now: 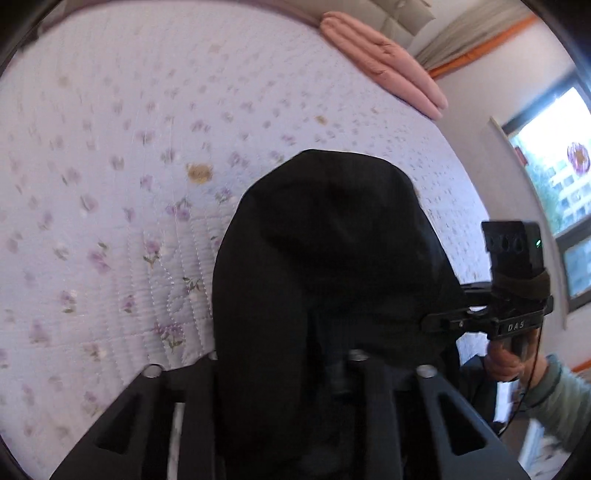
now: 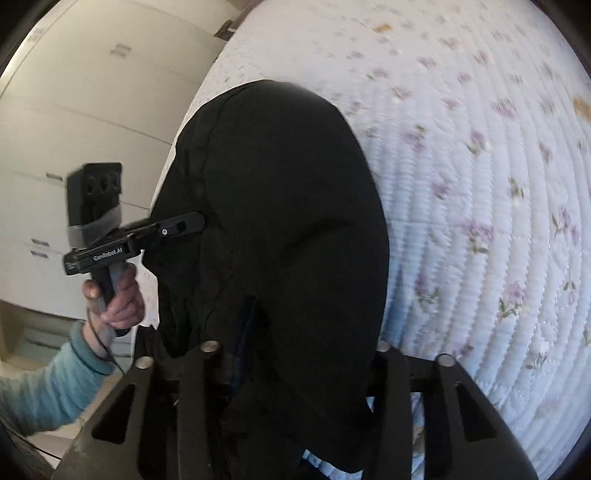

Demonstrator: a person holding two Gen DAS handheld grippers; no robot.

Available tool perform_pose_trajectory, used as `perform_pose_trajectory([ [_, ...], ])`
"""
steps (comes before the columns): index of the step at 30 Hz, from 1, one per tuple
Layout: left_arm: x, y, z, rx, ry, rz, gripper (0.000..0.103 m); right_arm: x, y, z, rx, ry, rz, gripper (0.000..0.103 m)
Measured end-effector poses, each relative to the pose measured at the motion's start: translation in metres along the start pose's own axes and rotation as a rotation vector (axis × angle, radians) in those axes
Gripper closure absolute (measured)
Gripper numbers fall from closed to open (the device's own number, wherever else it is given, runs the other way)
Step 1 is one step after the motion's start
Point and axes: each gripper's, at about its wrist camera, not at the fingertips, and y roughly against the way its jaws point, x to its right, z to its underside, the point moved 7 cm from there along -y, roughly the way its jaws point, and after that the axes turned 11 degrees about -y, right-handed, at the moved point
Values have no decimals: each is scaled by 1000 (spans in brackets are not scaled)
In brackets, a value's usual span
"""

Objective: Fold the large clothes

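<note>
Black garment (image 1: 325,266) hangs between both grippers — left gripper (image 2: 195,223) and right gripper (image 1: 428,321) each clamp it.

A home bedroom. Wide bed (image 1: 110,166) under a pale quilted cover with small purple flowers, filling most of both views. Folded pink blanket (image 1: 384,59) at the far edge, against a padded headboard (image 1: 399,18). Curtain (image 1: 476,29) and bright window (image 1: 557,155) on the right. White wardrobe doors (image 2: 92,110) with small handles on the left.
</note>
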Motion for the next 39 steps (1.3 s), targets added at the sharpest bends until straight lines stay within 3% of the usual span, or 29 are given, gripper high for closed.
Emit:
perform_pose_trajectory([
  [1, 6, 12, 0, 11, -29, -26, 82, -5, 3, 2, 14, 18, 11, 75],
  [9, 83, 129, 25, 159, -174, -66, 86, -69, 89, 54, 181, 159, 52, 85],
  [17, 172, 223, 128, 174, -335, -137, 86, -126, 159, 184, 285, 346, 223, 85],
  [21, 208, 231, 202, 89, -468, -235, 81, -129, 172, 250, 335, 465, 452, 85],
  [23, 207, 213, 255, -38, -507, -326, 79, -108, 168, 282, 315, 486, 612, 85],
  [26, 177, 183, 330, -253, -461, -366, 79, -62, 158, 313, 225, 386, 696, 85],
  [28, 161, 183, 357, -305, -392, -362, 79, -41, 160, 324, 192, 317, 715, 85],
  [30, 152, 202, 351, -258, -310, -342, 79, -40, 168, 325, 198, 258, 669, 85],
  [33, 150, 243, 305, -104, -267, -363, 79, -75, 175, 316, 255, 210, 522, 80],
  [36, 161, 266, 248, 35, -266, -336, 76, -122, 177, 298, 323, 225, 412, 61],
  [37, 165, 270, 232, 71, -269, -322, 69, -137, 177, 288, 346, 233, 375, 56],
  [39, 178, 274, 197, 150, -275, -285, 61, -160, 173, 270, 372, 243, 324, 55],
])
